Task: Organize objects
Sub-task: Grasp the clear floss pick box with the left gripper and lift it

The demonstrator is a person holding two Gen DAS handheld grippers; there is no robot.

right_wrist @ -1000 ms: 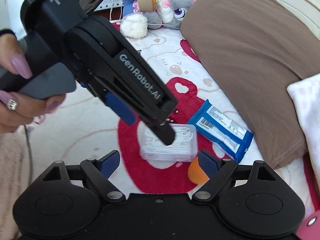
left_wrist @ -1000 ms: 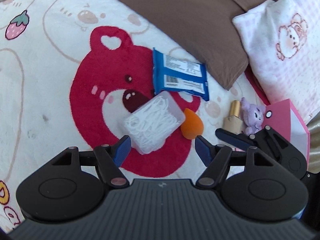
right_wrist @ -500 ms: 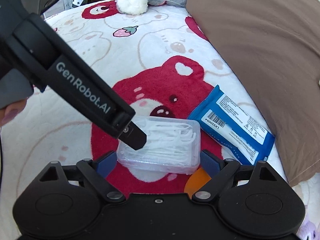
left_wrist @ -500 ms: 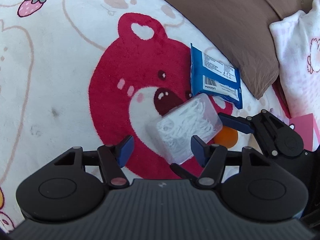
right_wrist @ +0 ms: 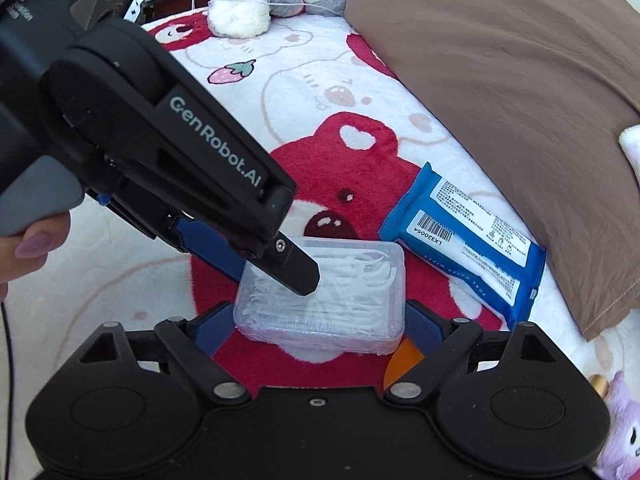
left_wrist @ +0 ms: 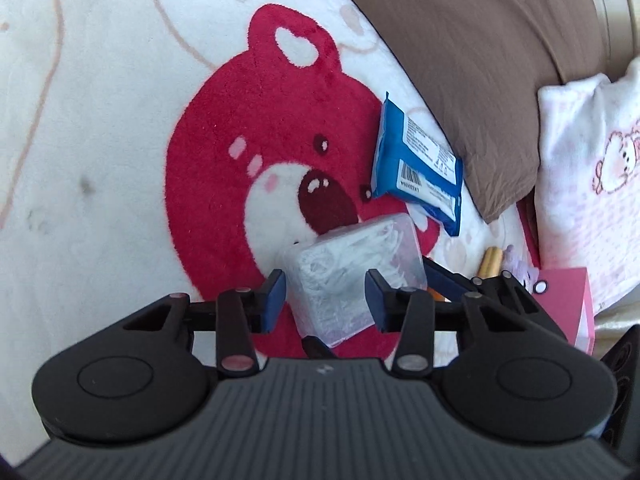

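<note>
Blue wipes packet [right_wrist: 464, 242] beside floss box [right_wrist: 320, 292], brown pillow [right_wrist: 512, 80] behind.

The left hand-held gripper [right_wrist: 280, 276] reads "GenRobot.AI"; the blue wipes pack [right_wrist: 464, 240] carries barcode number "LX32005A".

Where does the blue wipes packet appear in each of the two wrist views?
Left wrist: blue wipes packet, right of centre, beyond the clear floss-pick box.
Right wrist: packet at right, against the brown pillow.
Shared landmark: the red bear's dark nose.
</note>
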